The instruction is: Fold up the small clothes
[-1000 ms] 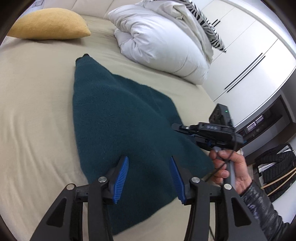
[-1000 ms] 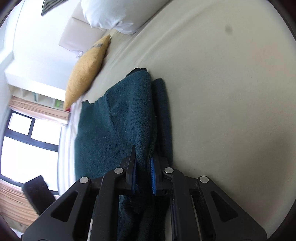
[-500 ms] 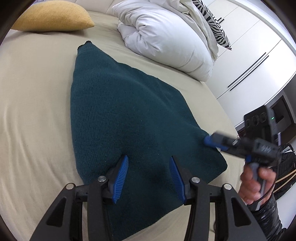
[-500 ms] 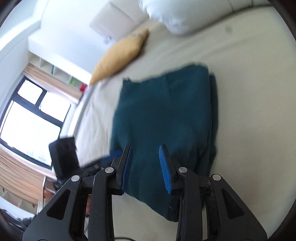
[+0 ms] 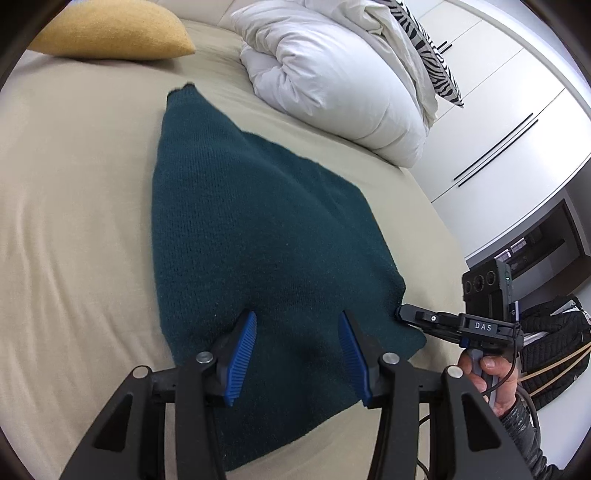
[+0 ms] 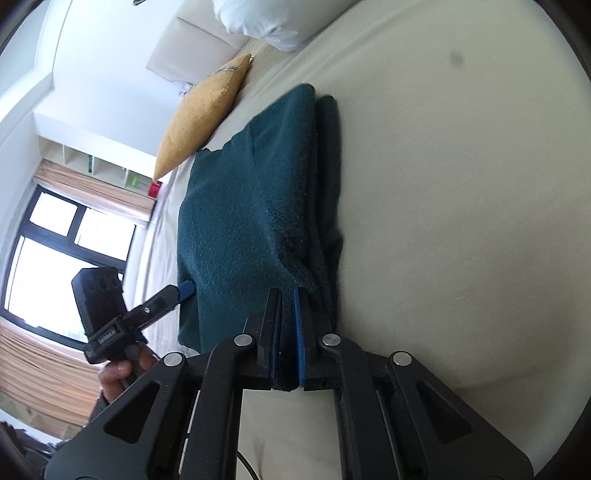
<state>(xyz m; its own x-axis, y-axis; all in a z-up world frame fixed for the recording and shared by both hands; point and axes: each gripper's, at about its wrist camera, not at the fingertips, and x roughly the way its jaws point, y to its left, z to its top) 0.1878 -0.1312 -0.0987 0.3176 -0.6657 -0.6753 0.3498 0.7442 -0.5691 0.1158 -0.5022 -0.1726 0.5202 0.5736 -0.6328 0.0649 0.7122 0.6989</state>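
Note:
A dark teal knitted garment lies folded on the beige bed. My left gripper is open and hovers over the garment's near end, holding nothing. My right gripper is shut on the garment's near right corner, pinching several stacked layers between its blue pads. In the left wrist view the right gripper touches the garment's right edge. In the right wrist view the left gripper sits at the garment's left edge.
A mustard cushion and a white duvet with a zebra-print pillow lie at the bed's head. White wardrobes stand to the right. A window with curtains is beyond the bed's left side.
My right gripper, open half a second ago above the garment, has come down and shut on its near right corner. My left gripper stays open over the near end.

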